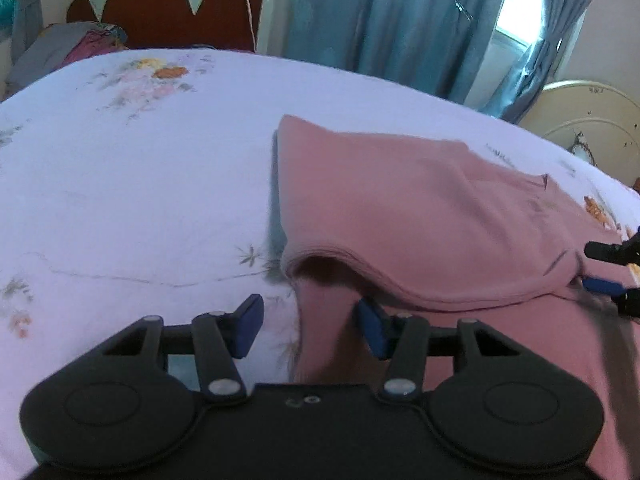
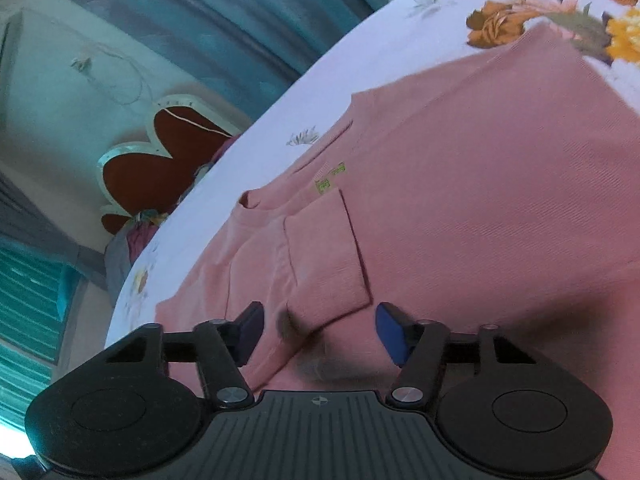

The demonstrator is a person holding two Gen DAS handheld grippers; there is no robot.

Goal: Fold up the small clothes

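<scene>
Garment: pink top (image 1: 420, 200) lies on the floral bedsheet (image 1: 140, 184), partly folded over itself.
Left hand-held gripper (image 1: 310, 328): jaws spread, empty, at the fold's 7 o'clock edge.
Right hand-held gripper (image 2: 320, 330): jaws spread, empty, over the chest pocket (image 2: 326, 256).
Backdrop: headboard (image 1: 176, 12) at 11 o'clock, blue curtains (image 1: 400, 16) at 1 o'clock.

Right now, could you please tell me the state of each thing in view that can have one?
pink garment: lying on the bed, partly folded, one layer doubled over another.
left gripper: open, holding nothing, at the garment's edge.
right gripper: open, holding nothing, over the garment.
bedsheet: spread flat under the garment.
curtain: drawn, tied back by the window.
</scene>
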